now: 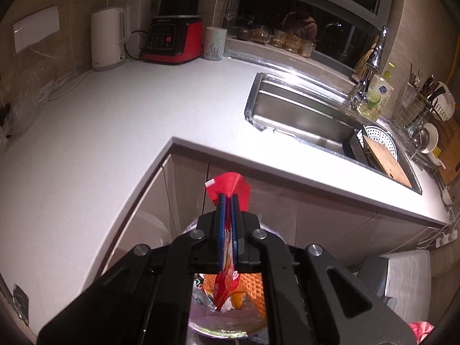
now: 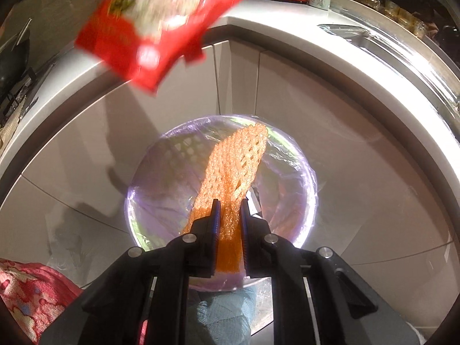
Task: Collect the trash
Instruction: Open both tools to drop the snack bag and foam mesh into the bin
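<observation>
My left gripper (image 1: 227, 198) is shut on a red snack wrapper (image 1: 230, 185), which hangs below the jaws over the bin (image 1: 227, 320). The same red wrapper (image 2: 155, 26) shows blurred at the upper left of the right wrist view. My right gripper (image 2: 230, 205) is shut on an orange foam fruit net (image 2: 238, 161), held above the round bin (image 2: 304, 201) lined with a clear purple bag. The bin stands on the floor in the inner corner of the cabinets. In the left wrist view the orange net (image 1: 253, 287) and other scraps show below the wrapper.
A white L-shaped countertop (image 1: 115, 132) wraps the corner, with a kettle (image 1: 107, 40), a red blender (image 1: 172, 37) and a steel sink (image 1: 310, 118). Cabinet doors (image 2: 345, 132) stand behind the bin. Red patterned cloth (image 2: 31, 293) lies at lower left.
</observation>
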Demonstrator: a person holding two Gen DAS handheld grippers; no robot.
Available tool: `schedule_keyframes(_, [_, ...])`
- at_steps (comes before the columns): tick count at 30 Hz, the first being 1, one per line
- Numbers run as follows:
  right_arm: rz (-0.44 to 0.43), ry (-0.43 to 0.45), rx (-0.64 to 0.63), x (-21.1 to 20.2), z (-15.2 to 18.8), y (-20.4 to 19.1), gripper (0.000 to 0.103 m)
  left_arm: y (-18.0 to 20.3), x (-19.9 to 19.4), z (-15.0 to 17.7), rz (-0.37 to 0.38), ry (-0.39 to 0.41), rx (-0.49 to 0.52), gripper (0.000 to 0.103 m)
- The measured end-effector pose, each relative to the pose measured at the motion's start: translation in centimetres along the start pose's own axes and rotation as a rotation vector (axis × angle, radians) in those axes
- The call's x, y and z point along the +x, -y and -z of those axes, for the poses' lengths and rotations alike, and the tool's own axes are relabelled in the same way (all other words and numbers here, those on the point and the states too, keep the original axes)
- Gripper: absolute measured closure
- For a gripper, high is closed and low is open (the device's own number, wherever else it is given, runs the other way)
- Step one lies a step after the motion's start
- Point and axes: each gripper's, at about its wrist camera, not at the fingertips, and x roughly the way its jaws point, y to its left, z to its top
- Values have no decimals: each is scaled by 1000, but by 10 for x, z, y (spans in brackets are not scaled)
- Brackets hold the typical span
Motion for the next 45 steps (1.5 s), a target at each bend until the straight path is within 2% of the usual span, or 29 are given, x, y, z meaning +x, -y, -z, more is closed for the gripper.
schedule_keyframes(7, [22, 5, 28, -7, 4, 2, 89, -4, 61, 58, -11, -157, -19, 99])
schedule_keyframes(12, [34, 12, 32, -11, 3, 3, 89, -1, 92, 79, -8, -238, -21, 99])
schedule_keyframes(16, [38, 7, 41, -10, 2, 6, 89, 0, 105, 88, -18, -270, -16, 99])
schedule_keyframes(18, [41, 7, 44, -11, 3, 6, 89, 1, 109, 90, -27, -293, -14, 92])
schedule_keyframes(19, [42, 7, 46, -11, 2, 7, 89, 1, 112, 89, -28, -308, -18, 70])
schedule_keyframes(20, [42, 6, 47, -10, 2, 7, 89, 1, 113, 90, -39, -319, -25, 53])
schedule_keyframes(21, [43, 6, 48, -10, 2, 8, 89, 1, 112, 89, -51, -313, -30, 36])
schedule_keyframes(22, [45, 5, 49, -10, 2, 8, 89, 2, 110, 89, -56, -300, -24, 33])
schedule_keyframes(29, [47, 4, 61, -11, -1, 12, 89, 1, 102, 80, -71, -288, -28, 26])
schedule_keyframes(36, [34, -5, 63, -9, -5, 12, 89, -3, 69, 64, -113, -199, -34, 20])
schedule_keyframes(38, [21, -13, 62, -6, -7, 12, 89, -8, 59, 59, -129, -177, -50, 14])
schedule_keyframes(45, [-15, -49, 18, 12, -16, 2, 89, -26, 28, 50, -159, -113, -124, 13])
